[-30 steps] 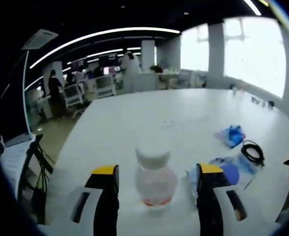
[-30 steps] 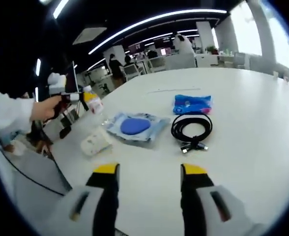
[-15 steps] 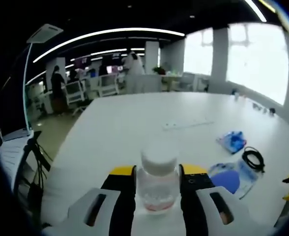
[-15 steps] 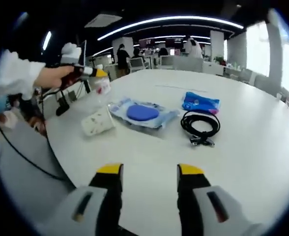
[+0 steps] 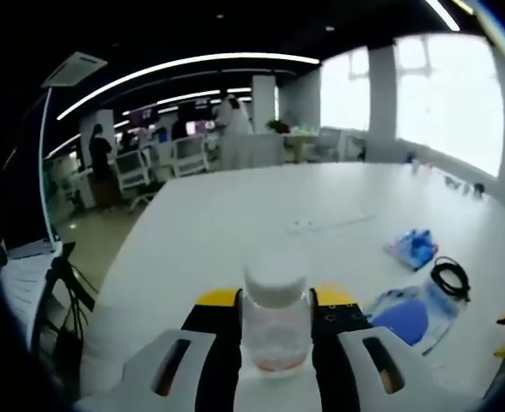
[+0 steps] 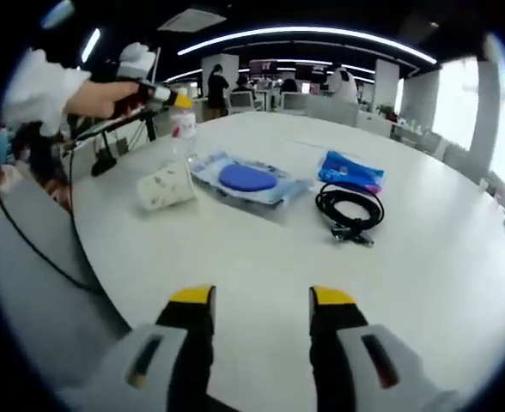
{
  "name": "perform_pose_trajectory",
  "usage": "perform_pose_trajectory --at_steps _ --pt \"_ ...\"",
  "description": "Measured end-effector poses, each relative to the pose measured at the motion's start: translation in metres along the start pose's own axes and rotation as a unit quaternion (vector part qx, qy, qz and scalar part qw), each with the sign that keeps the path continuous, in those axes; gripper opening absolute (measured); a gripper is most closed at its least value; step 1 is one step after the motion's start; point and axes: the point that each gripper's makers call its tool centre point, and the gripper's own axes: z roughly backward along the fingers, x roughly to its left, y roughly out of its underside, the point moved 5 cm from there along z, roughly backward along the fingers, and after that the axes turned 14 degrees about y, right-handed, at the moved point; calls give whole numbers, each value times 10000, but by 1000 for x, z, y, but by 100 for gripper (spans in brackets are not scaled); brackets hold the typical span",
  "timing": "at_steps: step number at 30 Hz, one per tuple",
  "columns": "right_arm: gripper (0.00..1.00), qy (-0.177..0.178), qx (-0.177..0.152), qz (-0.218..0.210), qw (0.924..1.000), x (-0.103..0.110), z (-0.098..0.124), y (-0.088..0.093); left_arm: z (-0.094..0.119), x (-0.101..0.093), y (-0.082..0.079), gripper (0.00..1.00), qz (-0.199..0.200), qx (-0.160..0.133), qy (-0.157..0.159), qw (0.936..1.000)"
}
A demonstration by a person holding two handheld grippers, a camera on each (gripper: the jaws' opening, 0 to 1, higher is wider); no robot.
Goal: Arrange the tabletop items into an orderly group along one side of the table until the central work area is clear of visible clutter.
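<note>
A white surface (image 6: 424,257) spreads ahead of both grippers. The left gripper (image 5: 275,302) is clamped on a clear bottle (image 5: 275,326) standing between its jaws. The right gripper (image 6: 252,300) is spread apart, holding nothing. Ahead of it lie a blue pouch (image 6: 251,179), a paper cup (image 6: 166,186), a black cable (image 6: 349,209) and a blue packet (image 6: 350,172).

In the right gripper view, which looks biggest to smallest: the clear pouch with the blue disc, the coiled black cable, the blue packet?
1. Clear pouch with blue disc.
2. Coiled black cable.
3. Blue packet, though it lies farther away, so its rank against the cable is unsure.
</note>
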Motion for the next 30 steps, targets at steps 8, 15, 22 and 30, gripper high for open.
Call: perform_pose_trajectory --at_steps 8,15,22,30 --pt "40 199 -39 -58 9998 -8 1 7 -16 18 -28 25 -153 -141 81 9998" --pt "48 354 -286 -412 9981 -20 4 -6 -35 34 -38 26 -299 -37 91 9995" --pt "57 388 -405 -596 9966 -24 6 -13 -54 48 -38 26 -154 4 120 9998" --pt "58 479 -254 -692 9961 -29 7 -5 -66 56 -32 26 51 4 110 9999"
